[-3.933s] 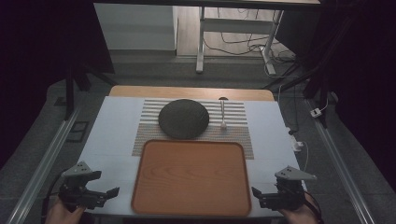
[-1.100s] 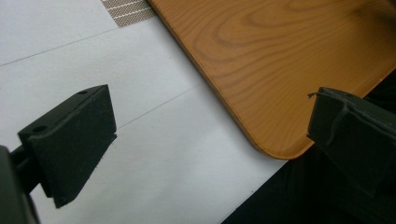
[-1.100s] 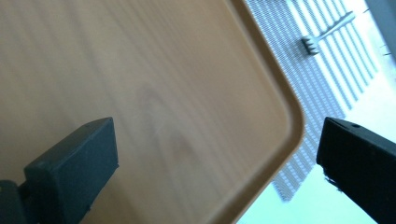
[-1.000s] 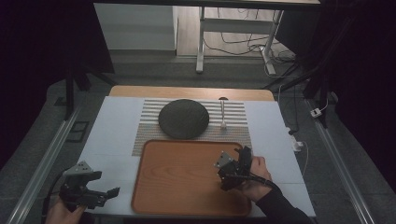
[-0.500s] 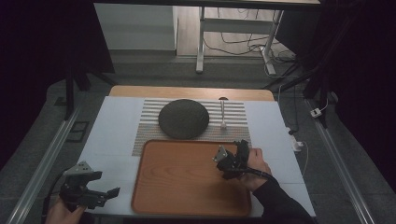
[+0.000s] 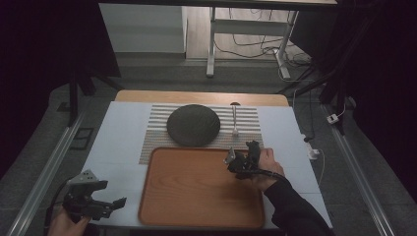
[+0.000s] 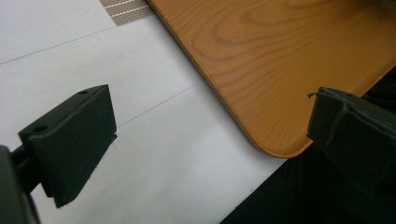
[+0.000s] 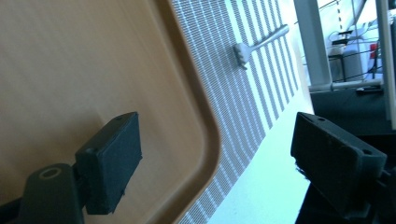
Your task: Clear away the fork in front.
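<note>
**Right gripper near the fork**

The right gripper (image 6: 242, 160) hovers over the upper right corner of the wooden tray (image 6: 196, 206), jaws wide and empty, probably to reach the fork (image 6: 235, 119). The fork lies on the striped mat (image 6: 157, 140) at centre right of the frame, its long axis vertical, tines toward the tray. The left gripper (image 6: 105, 206) waits at lower left, wide open too.

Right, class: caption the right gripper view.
Open right claw above the wooden tray's corner, fork on the striped mat beyond.
</note>
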The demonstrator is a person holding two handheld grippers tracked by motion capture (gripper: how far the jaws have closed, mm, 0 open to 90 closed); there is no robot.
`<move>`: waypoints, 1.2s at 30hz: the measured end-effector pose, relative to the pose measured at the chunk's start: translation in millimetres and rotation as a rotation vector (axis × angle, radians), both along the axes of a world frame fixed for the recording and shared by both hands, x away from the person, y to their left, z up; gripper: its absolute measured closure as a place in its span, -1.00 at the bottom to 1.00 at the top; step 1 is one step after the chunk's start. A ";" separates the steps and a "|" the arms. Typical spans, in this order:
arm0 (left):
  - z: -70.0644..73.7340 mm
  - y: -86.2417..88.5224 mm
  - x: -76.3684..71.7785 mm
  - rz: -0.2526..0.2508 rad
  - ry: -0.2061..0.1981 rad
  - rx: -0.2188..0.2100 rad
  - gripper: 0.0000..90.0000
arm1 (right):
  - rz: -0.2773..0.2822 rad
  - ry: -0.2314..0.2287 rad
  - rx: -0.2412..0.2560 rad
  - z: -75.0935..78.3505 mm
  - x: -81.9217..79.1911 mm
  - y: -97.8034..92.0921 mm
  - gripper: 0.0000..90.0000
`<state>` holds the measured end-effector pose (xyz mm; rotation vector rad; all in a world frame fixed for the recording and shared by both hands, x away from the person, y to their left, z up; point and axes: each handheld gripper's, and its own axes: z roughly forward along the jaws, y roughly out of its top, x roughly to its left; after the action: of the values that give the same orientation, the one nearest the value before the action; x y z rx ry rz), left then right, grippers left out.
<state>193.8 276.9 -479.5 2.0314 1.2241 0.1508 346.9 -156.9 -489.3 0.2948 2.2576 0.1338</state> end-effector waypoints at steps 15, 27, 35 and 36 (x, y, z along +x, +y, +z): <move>-0.1 0.2 0.2 -0.003 0.003 -0.001 -0.97 | 0.033 -0.072 -0.101 -9.1 31.6 13.7 -0.40; -0.2 -0.1 0.4 -0.006 0.004 0.000 -0.97 | 0.028 -0.031 -0.063 -7.9 63.3 17.6 -0.22; -0.3 -0.1 0.6 -0.008 0.006 -0.001 -0.97 | 0.033 -0.008 -0.075 -13.2 80.3 19.7 -0.13; -0.3 -0.2 0.6 -0.006 0.005 0.001 -0.97 | 0.037 0.005 -0.083 -14.2 81.9 20.3 -0.12</move>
<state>194.3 276.8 -479.9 2.0377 1.2209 0.1431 428.9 -136.6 -503.5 0.2096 2.2672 0.0593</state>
